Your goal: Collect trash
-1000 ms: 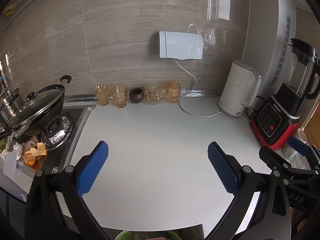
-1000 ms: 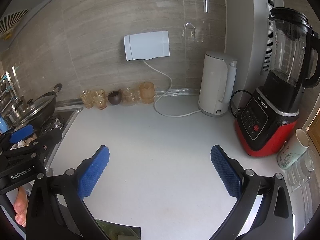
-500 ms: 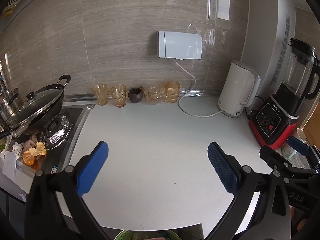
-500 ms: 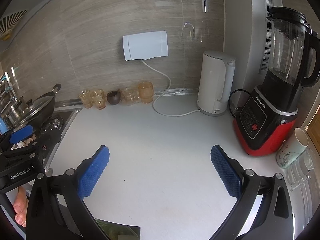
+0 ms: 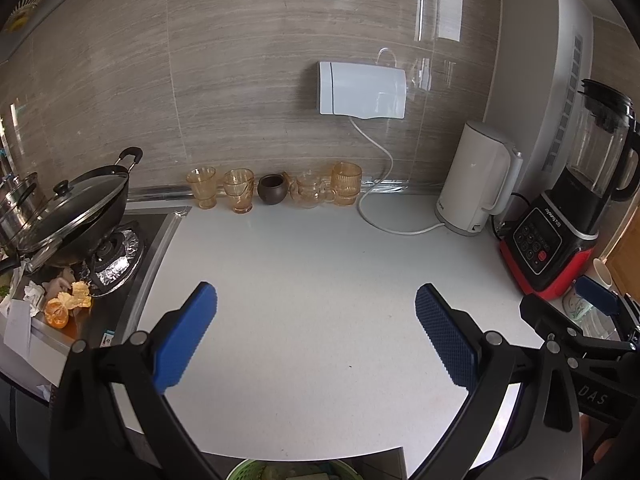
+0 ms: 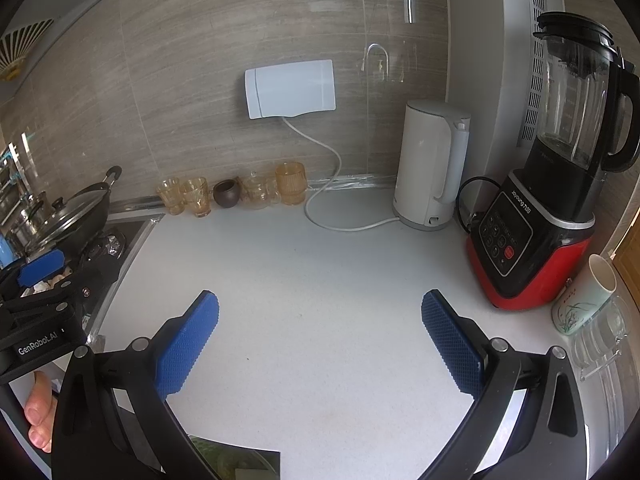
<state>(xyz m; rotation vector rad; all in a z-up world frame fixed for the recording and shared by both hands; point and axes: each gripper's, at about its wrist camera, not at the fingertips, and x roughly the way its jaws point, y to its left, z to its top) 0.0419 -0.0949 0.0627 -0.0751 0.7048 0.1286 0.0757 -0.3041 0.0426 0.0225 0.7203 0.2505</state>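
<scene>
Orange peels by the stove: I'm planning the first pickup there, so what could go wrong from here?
The orange peels lie with crumpled paper just under the lidded wok; a left gripper reaching in with open fingers could knock the wok or its lid. The scraps sit near the ledge's front edge, so a push might drop them. The foil-lined burner beside them could snag.

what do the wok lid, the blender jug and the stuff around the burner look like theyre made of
Wok lid: seemingly glass with a metal rim; see-through and glinting. Blender jug: clear glass or plastic, cannot tell which; smoky and transparent. Burner liner: looks like aluminium foil; crinkled, shiny silver.
</scene>
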